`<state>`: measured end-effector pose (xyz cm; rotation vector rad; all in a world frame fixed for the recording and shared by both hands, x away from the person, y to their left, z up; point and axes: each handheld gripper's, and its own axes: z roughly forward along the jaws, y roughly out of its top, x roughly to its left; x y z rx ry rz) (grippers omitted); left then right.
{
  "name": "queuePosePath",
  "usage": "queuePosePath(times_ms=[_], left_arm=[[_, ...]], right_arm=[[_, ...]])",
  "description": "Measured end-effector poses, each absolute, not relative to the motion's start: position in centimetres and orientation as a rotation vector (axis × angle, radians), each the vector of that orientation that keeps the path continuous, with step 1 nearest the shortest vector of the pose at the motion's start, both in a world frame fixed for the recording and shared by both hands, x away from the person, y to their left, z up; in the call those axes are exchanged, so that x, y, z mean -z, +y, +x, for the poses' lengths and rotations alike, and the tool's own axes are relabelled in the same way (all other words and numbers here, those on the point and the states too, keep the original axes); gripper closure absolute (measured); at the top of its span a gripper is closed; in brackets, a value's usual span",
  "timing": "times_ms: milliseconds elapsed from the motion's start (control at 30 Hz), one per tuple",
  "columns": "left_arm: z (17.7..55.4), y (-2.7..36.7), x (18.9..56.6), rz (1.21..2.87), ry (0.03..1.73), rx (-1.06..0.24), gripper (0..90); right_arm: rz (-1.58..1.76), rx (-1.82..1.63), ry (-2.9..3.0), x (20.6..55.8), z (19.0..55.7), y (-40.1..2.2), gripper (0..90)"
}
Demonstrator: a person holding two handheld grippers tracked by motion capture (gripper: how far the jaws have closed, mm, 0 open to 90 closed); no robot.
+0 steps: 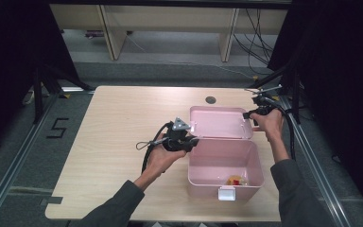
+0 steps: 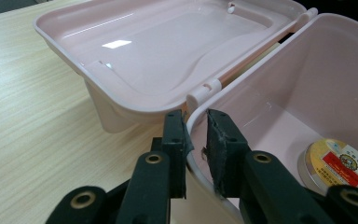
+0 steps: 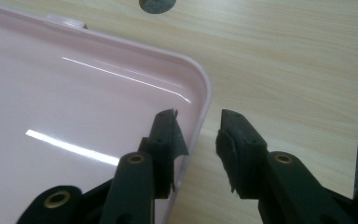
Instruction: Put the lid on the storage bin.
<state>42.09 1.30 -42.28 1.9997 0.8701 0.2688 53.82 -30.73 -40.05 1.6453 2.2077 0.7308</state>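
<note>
A pink box's (image 1: 224, 163) wall is clamped by the left gripper (image 2: 196, 140), while its open lid's (image 3: 74, 107) rim is straddled by the right gripper's (image 3: 198, 140) parted jaws.

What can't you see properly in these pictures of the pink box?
- Round tin in the box: in the left gripper view the black jaw and picture edge cut it off; its label is too small to read.
- Small things on the box floor, high view: too tiny to name.
- Lid, right gripper view: cut off by the left edge.
- Right gripper, high view: the hand covers it.
</note>
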Motion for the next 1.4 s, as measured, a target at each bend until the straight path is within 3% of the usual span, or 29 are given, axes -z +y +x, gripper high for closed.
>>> queuePosePath(times_ms=[433, 700, 1400], left_arm=[[42.1, 1.3, 42.3, 1.998, 0.872, -0.270, 77.4], [42.1, 1.3, 42.3, 1.998, 0.869, -0.271, 77.5], [42.0, 1.2, 42.4, 1.988, 0.865, -0.275, 77.5]], right_arm=[[1.699, -0.638, 2.202, 40.1, 54.4, -29.9, 72.0], [1.715, -0.635, 2.202, 40.1, 54.5, -29.5, 80.8], [1.673, -0.684, 2.096, 38.3, 53.7, -29.1, 84.7]])
